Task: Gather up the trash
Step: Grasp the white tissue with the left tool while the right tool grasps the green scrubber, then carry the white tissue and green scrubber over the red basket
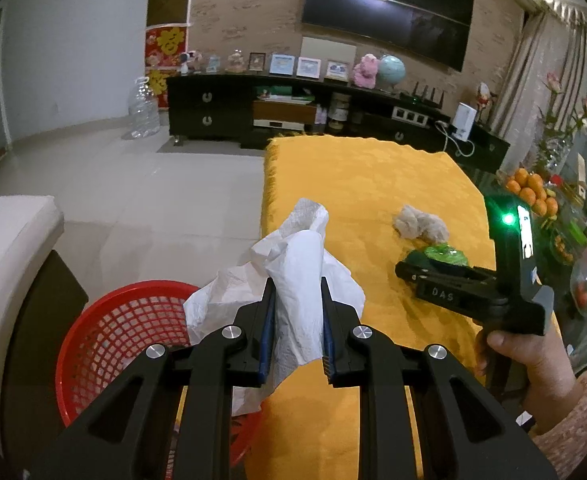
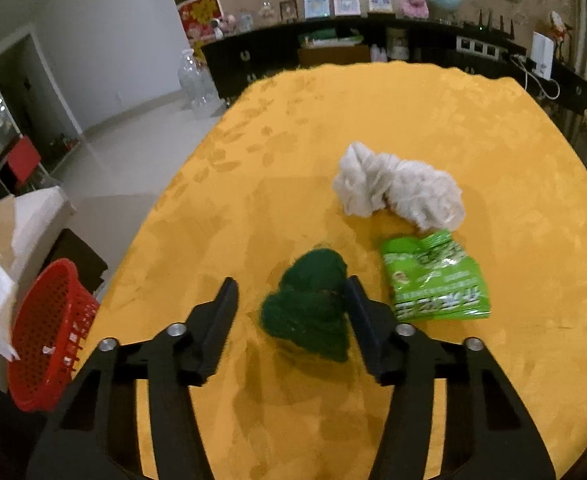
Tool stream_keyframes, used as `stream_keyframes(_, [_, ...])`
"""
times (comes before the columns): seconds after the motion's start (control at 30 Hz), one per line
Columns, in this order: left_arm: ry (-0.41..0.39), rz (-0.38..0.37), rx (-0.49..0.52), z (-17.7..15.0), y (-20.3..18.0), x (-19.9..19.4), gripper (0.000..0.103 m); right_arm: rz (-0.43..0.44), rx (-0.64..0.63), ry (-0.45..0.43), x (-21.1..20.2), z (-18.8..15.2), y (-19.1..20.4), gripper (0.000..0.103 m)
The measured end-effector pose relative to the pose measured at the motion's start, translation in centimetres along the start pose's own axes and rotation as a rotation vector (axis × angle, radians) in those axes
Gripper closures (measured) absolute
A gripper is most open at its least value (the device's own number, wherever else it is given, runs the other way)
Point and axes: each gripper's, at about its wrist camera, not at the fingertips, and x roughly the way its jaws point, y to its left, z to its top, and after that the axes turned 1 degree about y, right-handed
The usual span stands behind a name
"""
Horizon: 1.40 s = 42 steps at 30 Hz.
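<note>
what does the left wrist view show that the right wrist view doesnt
Only the left wrist view: the left claw shut on a white tissue, the hand holding the right claw, the TV, and oranges.

Only the right wrist view: the green packet in full, and the dark green wad between the right claw's open jaws.

Both: the yellow table, the beige wad, the red basket, and the dark cabinet.
</note>
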Motion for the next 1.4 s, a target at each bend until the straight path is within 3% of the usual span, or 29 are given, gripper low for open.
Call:
stream_keyframes(0.13, [-0.002, 0.011, -0.012, 0.0, 0.5, -0.1, 0.085, -0.019, 0.018, -0.006, 0.2, 0.0, -0.2, 0.063])
stream_keyframes(0.27, [-0.004, 0.016, -0.018, 0.0, 0.7, -0.1, 0.085, -0.026, 0.036, -0.006, 0.2, -0.1, -0.5, 0.068])
stream_keyframes(0.53, [-0.034, 0.032, -0.013, 0.2, 0.5, -0.8, 0.085, -0.003, 0.041, -0.051, -2.0, 0.2, -0.1, 0.069])
stream_keyframes(1.0, [-0.074, 0.062, -0.038, 0.3, 1.0, -2.2, 0.085, 0.056, -0.076, -0.192, -9.1, 1.1, 4.3, 0.069])
stream_keyframes(1.4, [-0.082, 0.116, -0.084, 0.4, 2.8, -3.2, 0.085, 0.105, -0.129, -0.215, -11.0, 0.7, 7.0, 0.069])
